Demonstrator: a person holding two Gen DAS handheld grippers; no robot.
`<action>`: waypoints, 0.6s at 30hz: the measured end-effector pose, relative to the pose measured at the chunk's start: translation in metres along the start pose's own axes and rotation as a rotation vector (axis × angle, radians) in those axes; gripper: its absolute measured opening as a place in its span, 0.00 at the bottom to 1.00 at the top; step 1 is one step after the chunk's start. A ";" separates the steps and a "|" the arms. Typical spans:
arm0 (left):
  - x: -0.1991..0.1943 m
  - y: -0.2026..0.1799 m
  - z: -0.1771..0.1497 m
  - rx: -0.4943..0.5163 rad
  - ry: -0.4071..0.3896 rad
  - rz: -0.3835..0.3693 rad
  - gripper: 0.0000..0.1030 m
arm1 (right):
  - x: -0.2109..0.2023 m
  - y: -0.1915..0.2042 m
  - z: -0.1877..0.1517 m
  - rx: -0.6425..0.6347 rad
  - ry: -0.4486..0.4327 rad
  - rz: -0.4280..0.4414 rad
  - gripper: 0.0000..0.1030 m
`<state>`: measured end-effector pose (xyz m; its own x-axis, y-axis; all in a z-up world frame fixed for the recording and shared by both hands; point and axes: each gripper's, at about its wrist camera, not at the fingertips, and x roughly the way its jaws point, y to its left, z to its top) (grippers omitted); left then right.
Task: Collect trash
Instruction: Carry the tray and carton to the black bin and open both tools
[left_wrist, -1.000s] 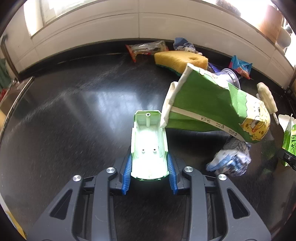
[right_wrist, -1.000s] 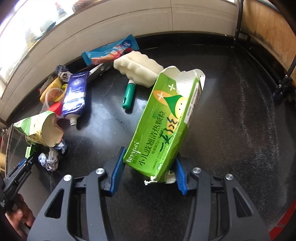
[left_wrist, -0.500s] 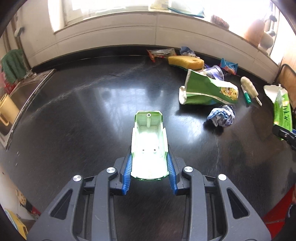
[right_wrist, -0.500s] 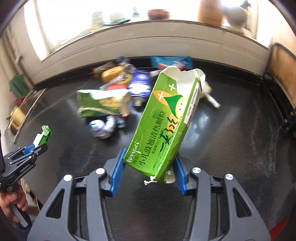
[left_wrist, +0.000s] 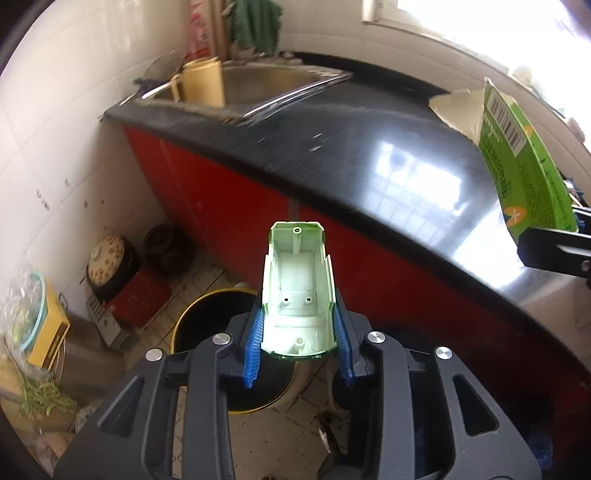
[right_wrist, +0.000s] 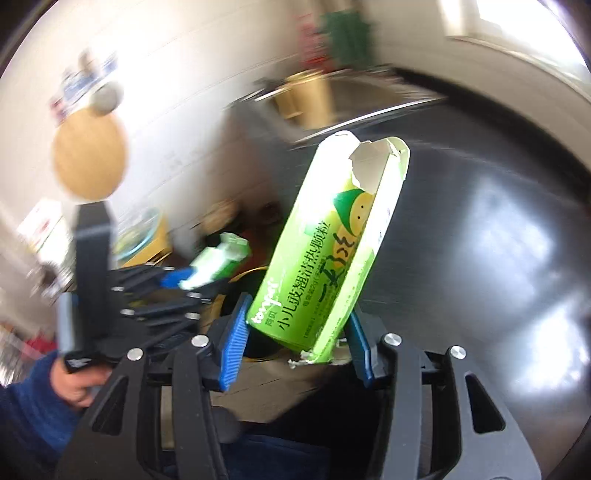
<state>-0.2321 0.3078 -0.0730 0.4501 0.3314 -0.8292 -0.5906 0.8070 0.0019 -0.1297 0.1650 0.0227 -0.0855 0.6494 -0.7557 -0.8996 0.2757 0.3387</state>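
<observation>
Only the left wrist view shows the round black bin (left_wrist: 207, 332) with a yellow rim on the tiled floor, right below the left gripper (left_wrist: 299, 343), whose blue pads squeeze a pale green plastic shell (left_wrist: 297, 291). The right wrist view is blurry, but it shows the right gripper (right_wrist: 295, 343) pinching the bottom of a torn green box (right_wrist: 328, 251) with Chinese writing and a smiling yellow face. Both views show the shiny black counter (left_wrist: 369, 147) and the metal sink (left_wrist: 258, 81); red cupboard doors (left_wrist: 229, 192) sit under the counter.
</observation>
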 end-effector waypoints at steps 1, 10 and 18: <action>0.006 0.019 -0.012 -0.027 0.009 0.016 0.32 | 0.022 0.022 0.006 -0.035 0.033 0.049 0.47; 0.117 0.129 -0.082 -0.239 0.136 -0.013 0.32 | 0.195 0.073 0.006 -0.080 0.313 0.156 0.47; 0.159 0.136 -0.094 -0.281 0.164 -0.071 0.32 | 0.269 0.075 0.008 -0.044 0.399 0.099 0.48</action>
<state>-0.3040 0.4247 -0.2567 0.3964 0.1781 -0.9006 -0.7336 0.6512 -0.1941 -0.2168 0.3662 -0.1508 -0.3242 0.3427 -0.8817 -0.8955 0.1894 0.4028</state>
